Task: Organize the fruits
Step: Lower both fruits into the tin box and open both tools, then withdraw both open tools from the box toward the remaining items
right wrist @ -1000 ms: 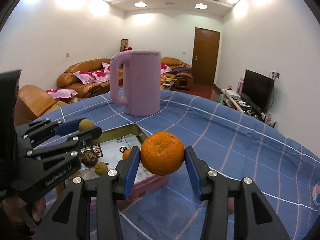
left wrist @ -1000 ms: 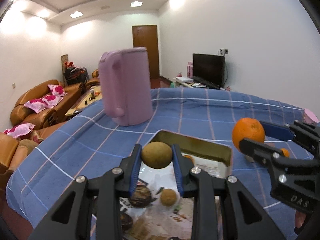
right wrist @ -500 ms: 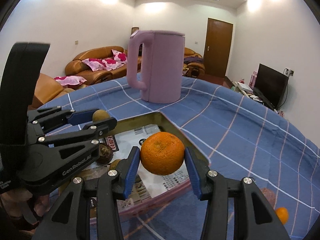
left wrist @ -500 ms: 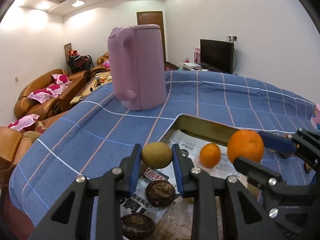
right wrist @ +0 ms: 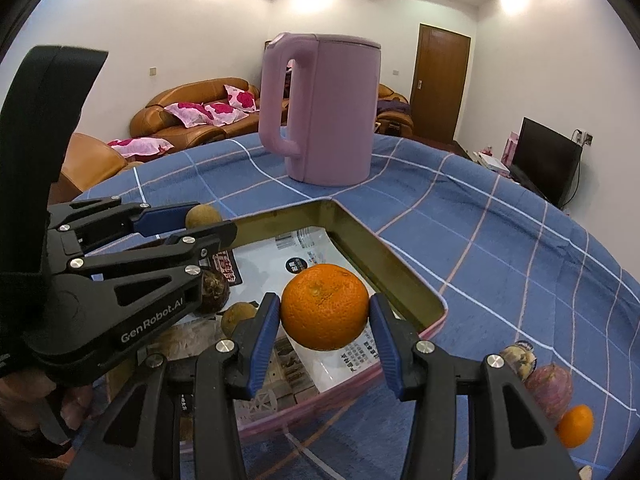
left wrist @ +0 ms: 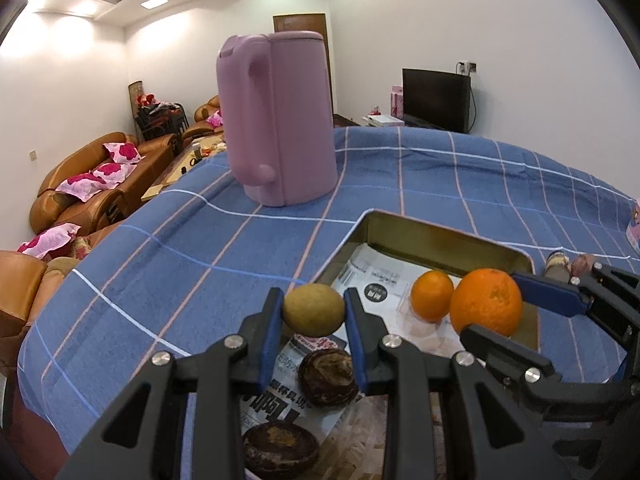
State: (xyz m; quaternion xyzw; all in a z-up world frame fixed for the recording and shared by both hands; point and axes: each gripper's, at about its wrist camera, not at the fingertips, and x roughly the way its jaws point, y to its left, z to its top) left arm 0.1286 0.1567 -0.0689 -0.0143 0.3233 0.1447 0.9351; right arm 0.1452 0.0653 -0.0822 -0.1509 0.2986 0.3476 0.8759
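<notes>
My left gripper (left wrist: pixel 314 314) is shut on a small tan-green round fruit (left wrist: pixel 314 309), held over the near left edge of a paper-lined metal tray (left wrist: pixel 440 236). My right gripper (right wrist: pixel 324 312) is shut on a large orange (right wrist: pixel 325 306), held above the tray's right part (right wrist: pixel 384 256). In the tray lie a small orange (left wrist: pixel 432 295), two dark brown fruits (left wrist: pixel 328 376) and a small tan fruit (right wrist: pixel 236 318). The right gripper shows in the left wrist view (left wrist: pixel 496 312), and the left gripper shows in the right wrist view (right wrist: pixel 200 228).
A tall pink kettle (left wrist: pixel 280 120) stands on the blue checked tablecloth (left wrist: pixel 180 264) behind the tray. Right of the tray lie a purple fruit (right wrist: pixel 550 390), a small orange (right wrist: pixel 575 426) and another brownish fruit (right wrist: pixel 518 360). Sofas and a TV are beyond the table.
Both grippers have moved forward and down over the tray with their fruits still held. The kettle looks nearer and the tray's contents show more fully.
</notes>
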